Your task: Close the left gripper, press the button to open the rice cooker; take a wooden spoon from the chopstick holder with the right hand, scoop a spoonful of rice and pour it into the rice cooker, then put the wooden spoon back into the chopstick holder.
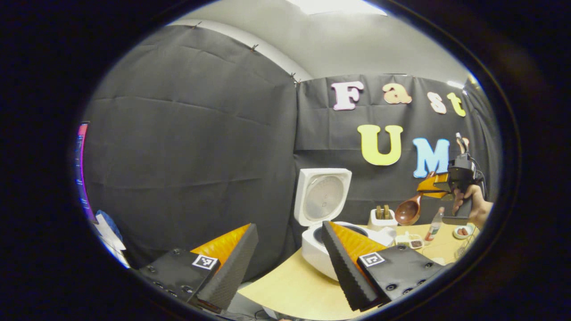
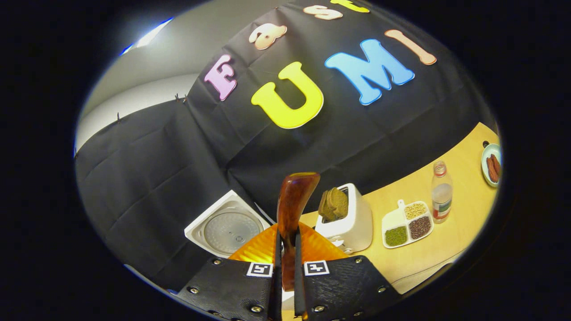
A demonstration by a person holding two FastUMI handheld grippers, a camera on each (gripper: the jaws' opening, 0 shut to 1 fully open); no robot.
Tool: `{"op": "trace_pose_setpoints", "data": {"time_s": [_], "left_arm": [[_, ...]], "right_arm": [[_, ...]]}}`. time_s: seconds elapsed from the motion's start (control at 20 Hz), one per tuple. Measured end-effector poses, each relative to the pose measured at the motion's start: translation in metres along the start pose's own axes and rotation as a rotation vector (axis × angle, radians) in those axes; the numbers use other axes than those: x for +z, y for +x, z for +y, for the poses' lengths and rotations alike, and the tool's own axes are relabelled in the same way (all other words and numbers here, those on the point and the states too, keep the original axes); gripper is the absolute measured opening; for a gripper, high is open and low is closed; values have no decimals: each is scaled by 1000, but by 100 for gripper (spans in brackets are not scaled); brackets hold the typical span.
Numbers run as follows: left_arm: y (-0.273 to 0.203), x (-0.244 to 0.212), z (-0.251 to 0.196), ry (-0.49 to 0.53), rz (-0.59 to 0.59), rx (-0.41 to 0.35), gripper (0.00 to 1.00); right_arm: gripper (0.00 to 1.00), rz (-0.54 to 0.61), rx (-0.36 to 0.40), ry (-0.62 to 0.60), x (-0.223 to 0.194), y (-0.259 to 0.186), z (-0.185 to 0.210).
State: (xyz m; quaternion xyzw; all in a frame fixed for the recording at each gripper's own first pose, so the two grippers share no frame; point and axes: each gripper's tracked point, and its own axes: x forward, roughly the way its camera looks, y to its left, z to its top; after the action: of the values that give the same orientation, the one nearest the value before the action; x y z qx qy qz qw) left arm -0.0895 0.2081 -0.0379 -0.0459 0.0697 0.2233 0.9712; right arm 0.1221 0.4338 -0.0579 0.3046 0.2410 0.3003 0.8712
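The white rice cooker (image 1: 314, 254) stands on the table with its lid (image 1: 322, 196) raised, seen past my left gripper (image 1: 289, 226), which is open and holds nothing. Farther right, my right gripper (image 1: 435, 185), held by a hand (image 1: 473, 205), carries the wooden spoon (image 1: 408, 211) in the air above the white chopstick holder (image 1: 382, 219). In the right gripper view, my right gripper (image 2: 287, 243) is shut on the spoon's handle, and the spoon (image 2: 295, 196) points up and away. Beyond it are the chopstick holder (image 2: 352, 225) and the cooker lid (image 2: 225, 232).
A divided dish (image 2: 406, 225) of pale grains, green beans and dark beans lies right of the holder on the wooden table (image 2: 446, 254). A small bottle (image 2: 440, 191) and a plate of sausages (image 2: 490, 165) stand farther right. The table edge (image 1: 285, 285) curves below my left gripper.
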Motion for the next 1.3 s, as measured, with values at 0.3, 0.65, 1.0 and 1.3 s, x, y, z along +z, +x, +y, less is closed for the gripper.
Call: {"op": "trace_pose_setpoints", "data": {"time_s": [0.3,0.65,1.0,1.3], "left_arm": [[4,19,-51,16,-34,-75,100],[3,31,-108,15,-55,-151,95],[-2,35,-166,1,-56,-240,99],[-2,42,-215,16,-71,-312,100]], "right_arm": [[11,-82,-73,-3,46,-59,-55],[11,-154,-173,-2,84,-118,-121],[11,-192,-274,-10,105,-173,-182],[11,-226,-362,-10,121,-218,-232]]}}
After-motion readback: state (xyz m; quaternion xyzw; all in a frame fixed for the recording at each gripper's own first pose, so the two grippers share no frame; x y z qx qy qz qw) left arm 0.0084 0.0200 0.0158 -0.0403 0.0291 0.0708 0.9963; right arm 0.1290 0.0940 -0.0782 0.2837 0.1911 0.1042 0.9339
